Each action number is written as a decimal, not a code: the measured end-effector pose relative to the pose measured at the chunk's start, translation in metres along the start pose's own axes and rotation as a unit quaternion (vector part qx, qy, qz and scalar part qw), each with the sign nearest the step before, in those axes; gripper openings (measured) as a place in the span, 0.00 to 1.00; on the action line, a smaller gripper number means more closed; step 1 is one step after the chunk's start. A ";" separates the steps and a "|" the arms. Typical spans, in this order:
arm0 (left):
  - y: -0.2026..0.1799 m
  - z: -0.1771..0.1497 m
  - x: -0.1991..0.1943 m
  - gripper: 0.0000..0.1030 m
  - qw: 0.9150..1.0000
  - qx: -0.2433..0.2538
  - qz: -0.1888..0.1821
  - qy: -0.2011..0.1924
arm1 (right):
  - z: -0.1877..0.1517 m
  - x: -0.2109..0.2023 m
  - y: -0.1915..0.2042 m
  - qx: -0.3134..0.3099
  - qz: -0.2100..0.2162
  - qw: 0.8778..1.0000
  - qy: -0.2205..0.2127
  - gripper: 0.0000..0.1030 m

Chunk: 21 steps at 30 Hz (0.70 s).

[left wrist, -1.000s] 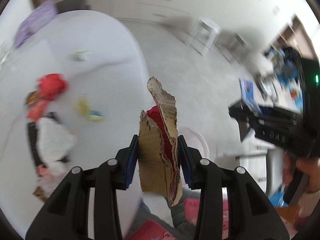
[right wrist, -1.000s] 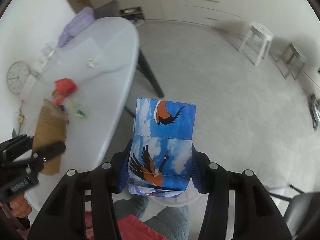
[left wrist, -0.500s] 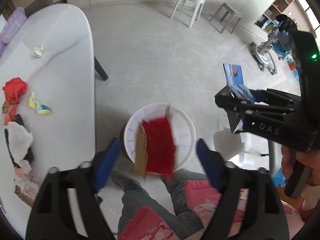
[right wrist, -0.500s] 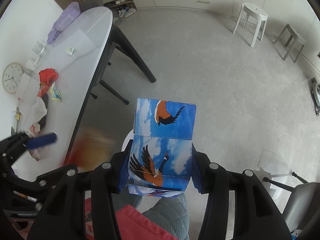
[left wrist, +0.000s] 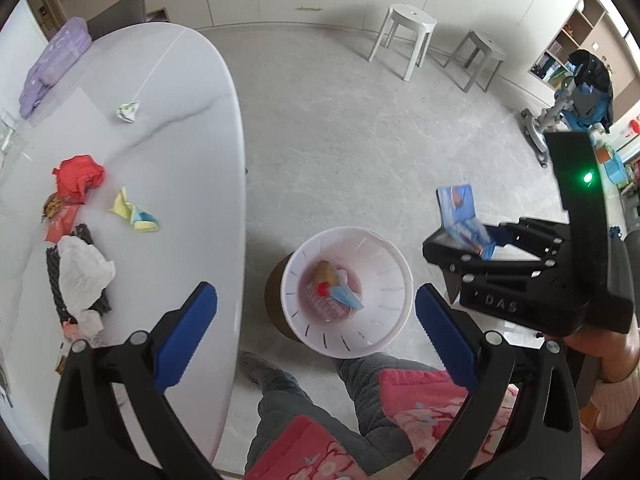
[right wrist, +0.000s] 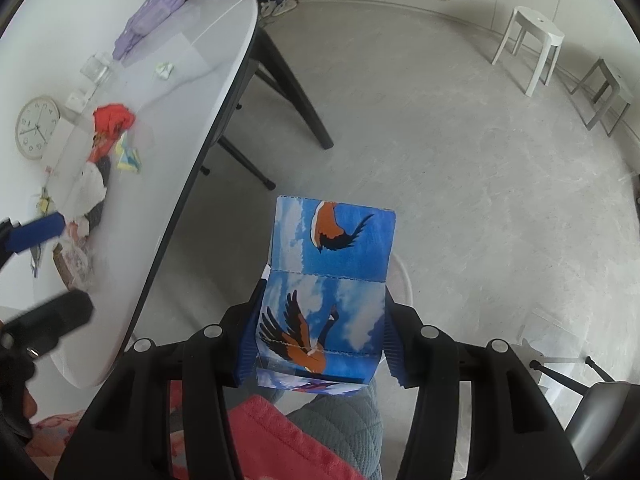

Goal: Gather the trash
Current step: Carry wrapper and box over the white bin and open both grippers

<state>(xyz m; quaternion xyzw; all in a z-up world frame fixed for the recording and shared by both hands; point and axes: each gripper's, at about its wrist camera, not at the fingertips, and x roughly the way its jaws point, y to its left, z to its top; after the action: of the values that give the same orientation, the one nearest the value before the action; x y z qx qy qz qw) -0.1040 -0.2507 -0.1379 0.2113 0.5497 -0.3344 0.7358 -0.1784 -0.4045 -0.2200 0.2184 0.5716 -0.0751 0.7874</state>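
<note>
The blue bird-printed carton [right wrist: 328, 300] sat gripped in the right tongs [right wrist: 320, 344], marked "DAS", pointing steeply down beside the tabletop [left wrist: 192, 168]. The left tongs [left wrist: 316, 336], jaws just opened wide and empty, hung over the white bin [left wrist: 384, 280].

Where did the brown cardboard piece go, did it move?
Yes. It left the left tool, whose jaws have just been opening, and dropped down into the white bin on the floor, where the cardboard now lies.
</note>
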 end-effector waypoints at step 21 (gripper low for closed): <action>0.033 -0.014 -0.014 0.92 0.999 -0.030 0.004 -0.015 | 0.001 0.009 0.023 0.025 -0.056 0.998 0.014 0.97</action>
<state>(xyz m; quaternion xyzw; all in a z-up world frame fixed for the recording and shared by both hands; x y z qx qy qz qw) -0.0917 -0.2150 -0.1304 0.1865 0.5474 -0.3176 0.7515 -0.1662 -0.3835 -0.2223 0.2068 0.5921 -0.1307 0.7679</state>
